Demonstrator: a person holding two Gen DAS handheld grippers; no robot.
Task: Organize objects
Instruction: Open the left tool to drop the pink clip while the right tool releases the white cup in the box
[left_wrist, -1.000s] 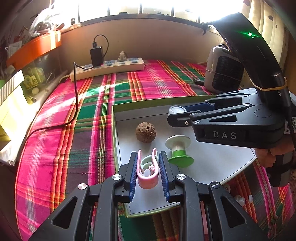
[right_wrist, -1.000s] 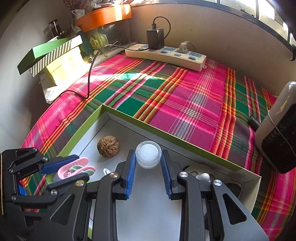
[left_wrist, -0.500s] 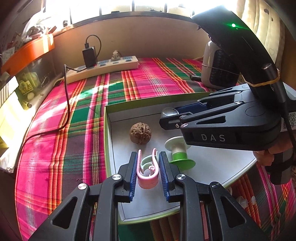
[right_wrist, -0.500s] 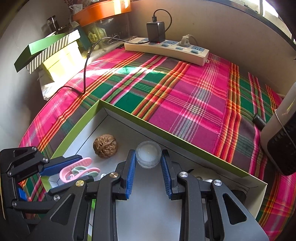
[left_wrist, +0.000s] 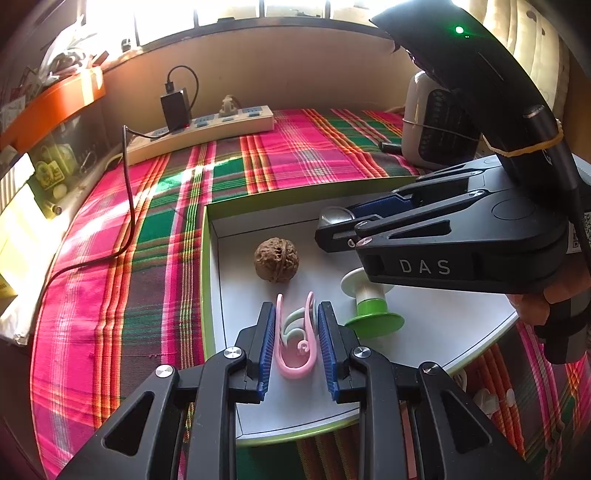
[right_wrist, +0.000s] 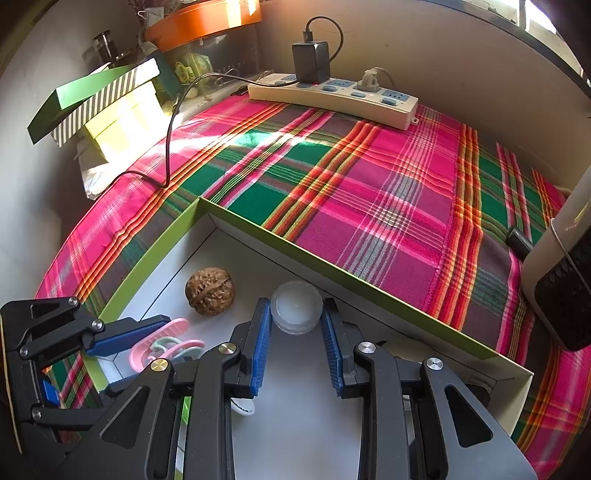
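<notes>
A shallow box with a green rim (left_wrist: 205, 258) and white floor lies on the plaid cloth. Over its near left part my left gripper (left_wrist: 296, 314) is shut on a pink clip (left_wrist: 293, 363) with a pale green clip nested in it. A walnut (left_wrist: 276, 259) and a green-and-white spool (left_wrist: 370, 308) rest on the box floor. My right gripper (right_wrist: 295, 306) is shut on a small round translucent container (right_wrist: 296, 307) near the box's far wall (right_wrist: 332, 264). The walnut (right_wrist: 209, 291) sits just to its left. Each gripper shows in the other's view: right gripper (left_wrist: 328, 225), left gripper (right_wrist: 147, 350).
A power strip (right_wrist: 332, 96) with a black charger and trailing cable (left_wrist: 129, 192) lies at the back. A white heater (left_wrist: 439, 133) stands at the right, stacked boxes (right_wrist: 107, 107) at the left. Small white items (left_wrist: 484, 398) lie on the cloth beside the box.
The left gripper has drifted slightly right with the clip still in it. The right gripper and its container have stayed put.
</notes>
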